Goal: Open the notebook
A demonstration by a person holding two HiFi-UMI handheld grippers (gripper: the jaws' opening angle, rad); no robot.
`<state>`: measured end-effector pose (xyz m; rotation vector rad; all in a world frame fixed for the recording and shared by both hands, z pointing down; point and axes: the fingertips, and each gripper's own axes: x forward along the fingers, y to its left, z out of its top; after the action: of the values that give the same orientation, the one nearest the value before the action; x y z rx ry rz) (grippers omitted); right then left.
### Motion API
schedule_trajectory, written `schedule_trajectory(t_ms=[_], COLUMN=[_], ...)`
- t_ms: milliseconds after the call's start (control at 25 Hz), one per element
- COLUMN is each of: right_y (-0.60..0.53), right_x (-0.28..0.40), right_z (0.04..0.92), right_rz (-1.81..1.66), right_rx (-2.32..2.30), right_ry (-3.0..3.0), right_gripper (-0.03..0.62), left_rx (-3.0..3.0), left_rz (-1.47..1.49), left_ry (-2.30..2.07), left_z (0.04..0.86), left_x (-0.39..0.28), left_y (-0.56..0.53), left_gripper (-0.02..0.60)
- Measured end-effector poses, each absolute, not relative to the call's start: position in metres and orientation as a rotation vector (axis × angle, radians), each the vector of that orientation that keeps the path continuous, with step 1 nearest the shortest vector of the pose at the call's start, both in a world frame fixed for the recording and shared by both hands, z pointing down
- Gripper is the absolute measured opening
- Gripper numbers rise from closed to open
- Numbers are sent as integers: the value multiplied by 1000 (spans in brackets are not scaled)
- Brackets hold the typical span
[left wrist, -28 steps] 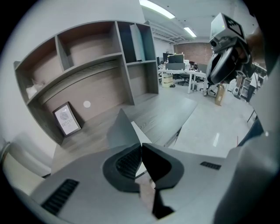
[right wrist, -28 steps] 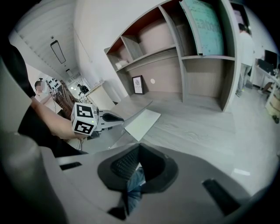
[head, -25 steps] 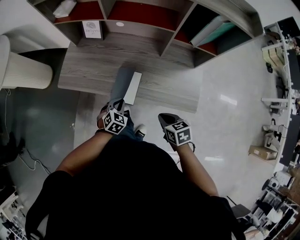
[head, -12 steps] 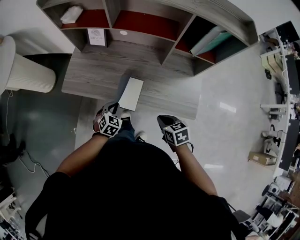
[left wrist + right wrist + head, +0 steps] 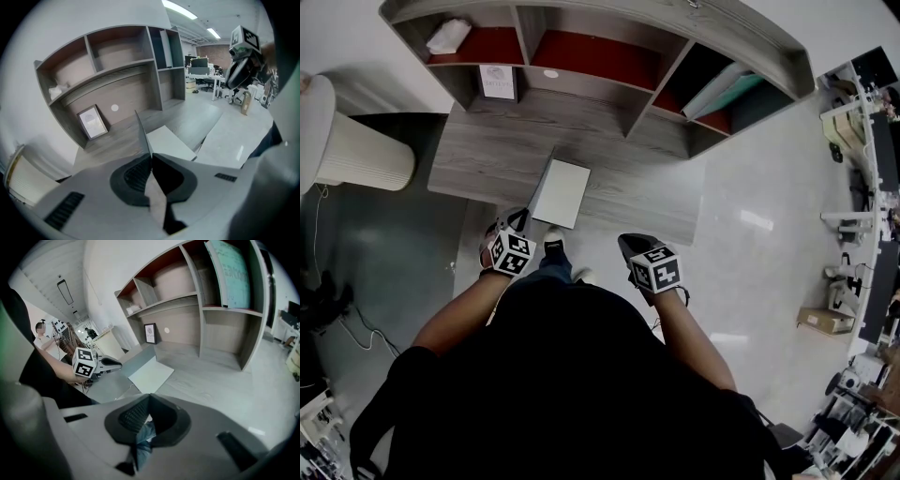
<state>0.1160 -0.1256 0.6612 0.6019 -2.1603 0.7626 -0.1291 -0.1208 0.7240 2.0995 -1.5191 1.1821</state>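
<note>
Tips of the left gripper (image 5: 526, 217) are hard to make out from above, lost against the notebook (image 5: 562, 192). Its own view shows the jaws pinched tight on the edge of the thin grey cover (image 5: 142, 133). The right gripper (image 5: 630, 244) hangs just off the near edge of the desk (image 5: 487, 155), further right, jaws together on nothing. The notebook lies at the desk's near edge, its cover tilted up on the left and a plain white page (image 5: 169, 143) bared beside it.
</note>
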Motion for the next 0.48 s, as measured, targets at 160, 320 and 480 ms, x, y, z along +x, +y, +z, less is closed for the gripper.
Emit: schedule_trajectory(t_ms=[160, 320, 480], right_y=[-127, -128, -130], right_x=[115, 112, 106], right_z=[664, 665, 667], right_rz=[783, 784, 784], right_rx=[612, 606, 604], right_ry=[-2155, -2153, -2146], right_gripper=[0, 0, 0], left_rx=[2073, 2035, 2000], left_rz=[1183, 1181, 1188], left_ry=[-1541, -1568, -1584], left_z=[725, 727, 731], left_x=[-144, -162, -178], left_y=[-120, -120, -120], left_gripper=[21, 21, 21])
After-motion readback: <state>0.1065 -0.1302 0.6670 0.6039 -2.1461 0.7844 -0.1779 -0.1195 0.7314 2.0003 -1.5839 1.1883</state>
